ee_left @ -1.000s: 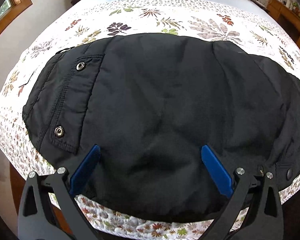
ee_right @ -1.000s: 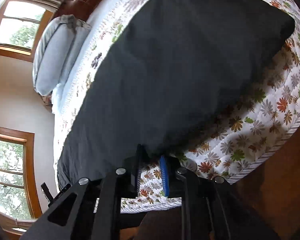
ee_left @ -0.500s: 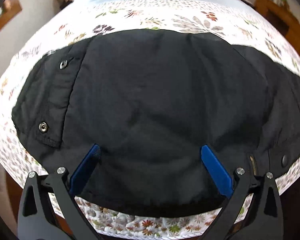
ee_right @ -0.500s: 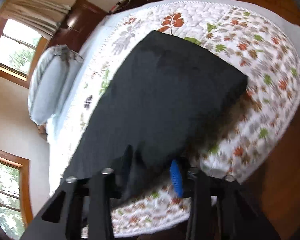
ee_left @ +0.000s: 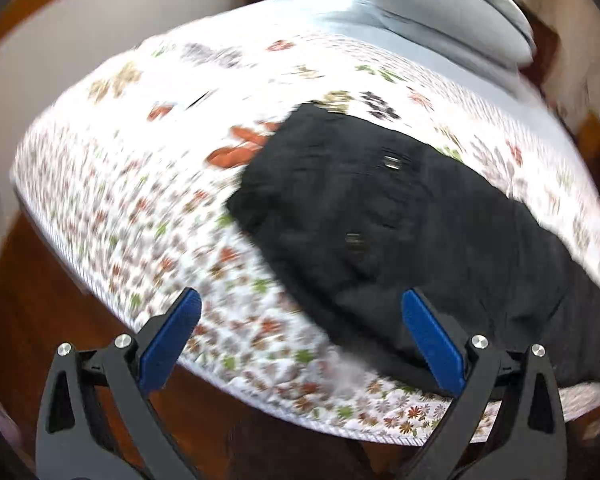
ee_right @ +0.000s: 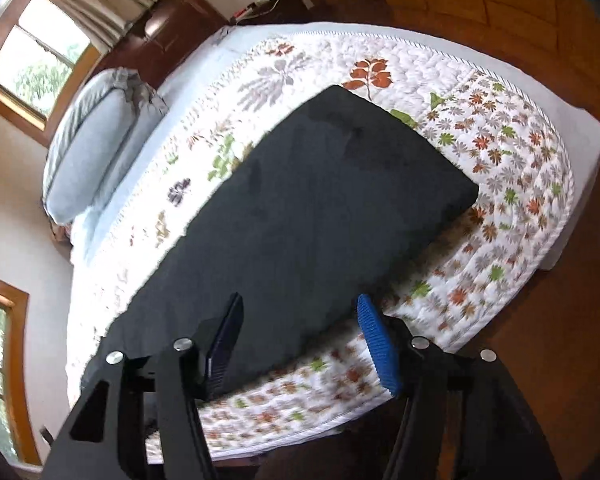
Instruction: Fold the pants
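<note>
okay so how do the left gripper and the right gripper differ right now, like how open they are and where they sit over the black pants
The left gripper is spread wide; the right gripper has a narrower gap, though it is open too. The left gripper sits mostly over the floral quilt, only one finger reaching the black pants; the right gripper sits over the pants' near edge. The left view is motion-blurred; the right is sharper. Neither holds any fabric.

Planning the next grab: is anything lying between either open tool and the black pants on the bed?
Nothing visible. The left tool and right tool both face the pants directly, over bare quilt.
</note>
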Tool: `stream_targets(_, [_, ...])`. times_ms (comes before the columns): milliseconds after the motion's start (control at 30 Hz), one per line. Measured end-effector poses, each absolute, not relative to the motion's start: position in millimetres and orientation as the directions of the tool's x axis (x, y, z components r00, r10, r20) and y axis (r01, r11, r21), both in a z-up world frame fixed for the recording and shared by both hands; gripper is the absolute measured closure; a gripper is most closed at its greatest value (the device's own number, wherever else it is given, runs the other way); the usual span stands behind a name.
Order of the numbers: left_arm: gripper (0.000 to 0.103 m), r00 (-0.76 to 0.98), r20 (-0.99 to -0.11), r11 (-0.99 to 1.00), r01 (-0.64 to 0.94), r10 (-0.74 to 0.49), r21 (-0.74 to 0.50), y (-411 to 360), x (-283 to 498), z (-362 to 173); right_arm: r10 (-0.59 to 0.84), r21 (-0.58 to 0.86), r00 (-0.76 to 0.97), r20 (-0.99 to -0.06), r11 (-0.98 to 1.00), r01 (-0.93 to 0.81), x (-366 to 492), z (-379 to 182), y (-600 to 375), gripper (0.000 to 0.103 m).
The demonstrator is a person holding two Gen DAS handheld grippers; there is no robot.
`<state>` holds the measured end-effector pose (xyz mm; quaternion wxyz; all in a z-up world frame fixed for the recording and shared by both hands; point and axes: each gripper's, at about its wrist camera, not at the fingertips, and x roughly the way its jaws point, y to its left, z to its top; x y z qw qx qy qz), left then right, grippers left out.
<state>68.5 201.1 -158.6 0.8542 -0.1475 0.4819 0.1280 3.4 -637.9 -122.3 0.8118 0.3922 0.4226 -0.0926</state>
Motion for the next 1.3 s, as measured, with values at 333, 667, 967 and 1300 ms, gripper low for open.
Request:
stream_targets(333, [0.040, 0.548, -0.833, 0.821, -0.436, -0.083, -0.369, 263.9, 120.4, -184.6, 0.190, 0.506, 0.610, -0.769, 0.764, 0.399, 50.3, -93.6, -568.5, 0.042])
stream_targets(667, [0.058, 0.510, -0.834, 0.767, -0.443, -0.211, -0.464, 275.6, 125.7, -201.0, 0.209, 0.488, 0.581, -0.787, 0.787, 0.378, 72.9, -88.1, -536.6, 0.038])
stream_targets(967, [0.073, 0.563, -0.797, 0.760, -0.414, -0.218, -0.501, 275.9, 117.6, -188.6, 0.220, 0.481, 0.568, -0.794, 0.798, 0.363, 80.1, -92.4, -527.4, 0.033])
stream_targets(1300, [0.082, 0.526, -0.834, 0.796, -0.427, -0.167, -0.429, 273.1, 112.4, -191.1, 0.222, 0.501, 0.573, -0.789, 0.772, 0.391, 67.3, -102.5, -546.4, 0.033])
